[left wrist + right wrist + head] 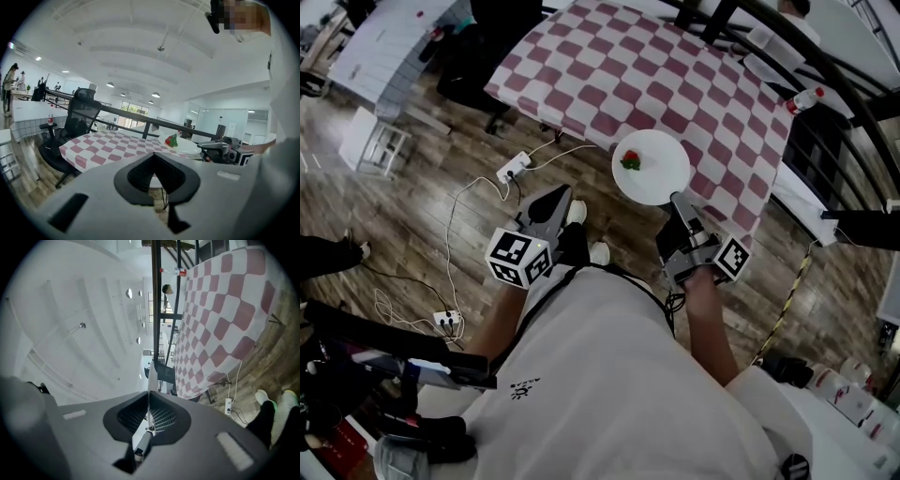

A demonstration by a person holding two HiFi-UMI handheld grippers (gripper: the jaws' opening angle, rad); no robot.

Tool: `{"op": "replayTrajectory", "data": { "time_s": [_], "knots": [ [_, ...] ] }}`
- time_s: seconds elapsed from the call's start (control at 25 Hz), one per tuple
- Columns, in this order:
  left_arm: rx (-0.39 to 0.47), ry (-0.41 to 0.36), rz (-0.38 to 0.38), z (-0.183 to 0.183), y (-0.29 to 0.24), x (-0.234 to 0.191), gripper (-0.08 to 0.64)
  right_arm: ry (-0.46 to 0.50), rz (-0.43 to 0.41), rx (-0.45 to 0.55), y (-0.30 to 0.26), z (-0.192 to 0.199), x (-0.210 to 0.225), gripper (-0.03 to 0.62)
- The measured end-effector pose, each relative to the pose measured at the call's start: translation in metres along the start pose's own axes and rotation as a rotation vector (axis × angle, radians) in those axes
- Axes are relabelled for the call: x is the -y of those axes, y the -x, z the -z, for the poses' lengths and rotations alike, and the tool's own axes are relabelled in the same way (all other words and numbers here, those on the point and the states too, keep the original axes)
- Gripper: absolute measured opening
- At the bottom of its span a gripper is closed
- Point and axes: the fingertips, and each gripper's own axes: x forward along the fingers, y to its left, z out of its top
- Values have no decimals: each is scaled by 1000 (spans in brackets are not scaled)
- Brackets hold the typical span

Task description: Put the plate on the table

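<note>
Shows a smooth glossy plate (654, 173), checked cloth (656, 75) over the table (546, 105), wood-plank floor (412, 220), matt plastic on left gripper (560, 194) and right gripper (678, 199).

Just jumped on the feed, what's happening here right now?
The person holds a white plate with a small red and green item on it, pinched by its rim in the fingers of the right gripper. The plate is over the near edge of the checkered table; whether it touches the cloth cannot be told. The left gripper hangs beside it, short of the table, fingers together and holding nothing.
</note>
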Motion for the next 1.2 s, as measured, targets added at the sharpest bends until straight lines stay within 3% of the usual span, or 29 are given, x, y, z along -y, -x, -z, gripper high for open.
{"op": "replayTrajectory", "data": {
  "time_s": [0.52, 1.2],
  "knots": [
    [-5, -22, 59, -21, -42, -25, 2, 1, -2, 36, -35, -17, 6, 21],
    [-28, -44, 150, -90, -137, -129, 2, 0, -6, 119, -166, -64, 4, 21]
  ]
}}
